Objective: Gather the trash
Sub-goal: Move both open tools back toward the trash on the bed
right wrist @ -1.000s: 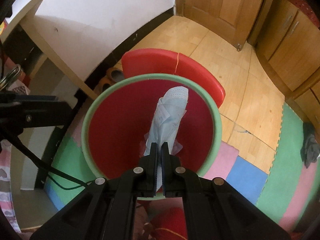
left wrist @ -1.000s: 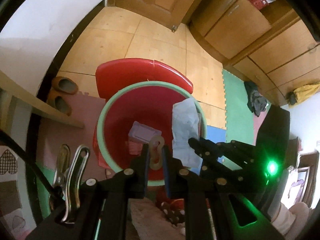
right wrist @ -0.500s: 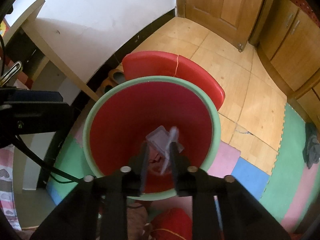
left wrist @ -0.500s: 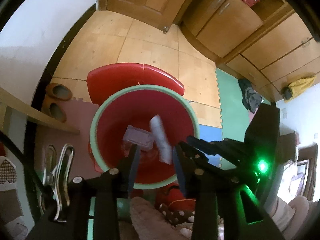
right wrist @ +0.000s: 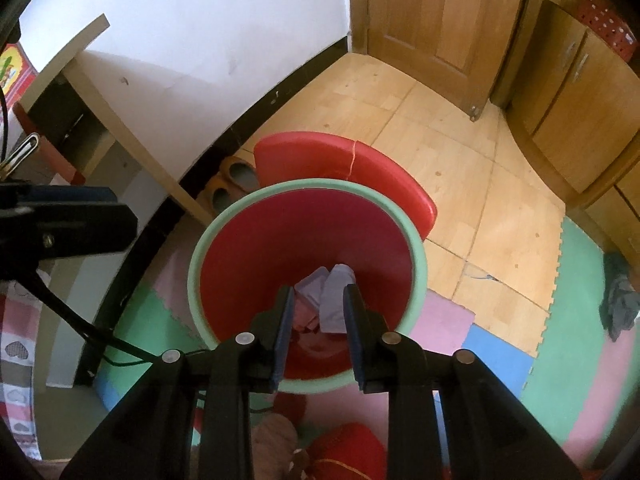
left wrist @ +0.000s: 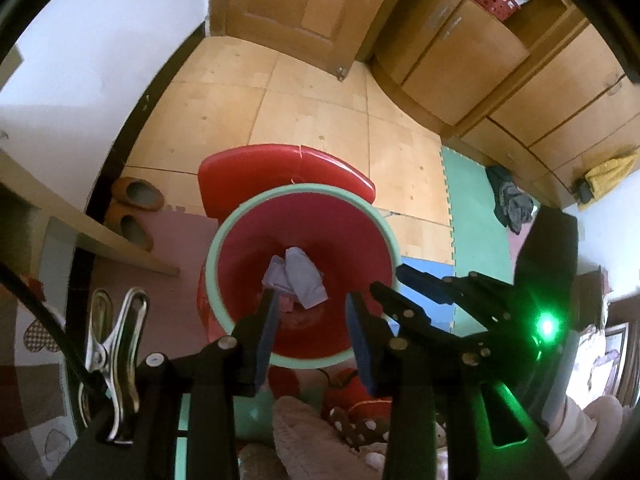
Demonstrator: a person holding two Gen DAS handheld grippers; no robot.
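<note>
A red bin with a green rim [left wrist: 224, 240] [right wrist: 200, 252] stands on the floor mats, its red lid [left wrist: 280, 168] hanging open behind it. At its bottom lie a pale blue mask [left wrist: 306, 280] [right wrist: 336, 300] and a lilac packet [left wrist: 274, 272] [right wrist: 312, 286]. My left gripper [left wrist: 312, 298] hangs open above the bin's near side with nothing between its fingers. Over the bin, my right gripper [right wrist: 317, 292] is also open and empty. It shows at the right in the left wrist view [left wrist: 390, 278].
A pair of brown slippers [left wrist: 136, 196] lies under a wooden shelf board [right wrist: 120, 120] left of the bin. A wooden door [right wrist: 432, 28] and cabinets [left wrist: 480, 60] are at the back. A heap of dark cloth [left wrist: 512, 204] lies on the green mat. A metal clip [left wrist: 116, 320] sits on my left gripper.
Both grippers have opened and risen. The mask held by the right gripper and the small piece held by the left have dropped into the bin.
</note>
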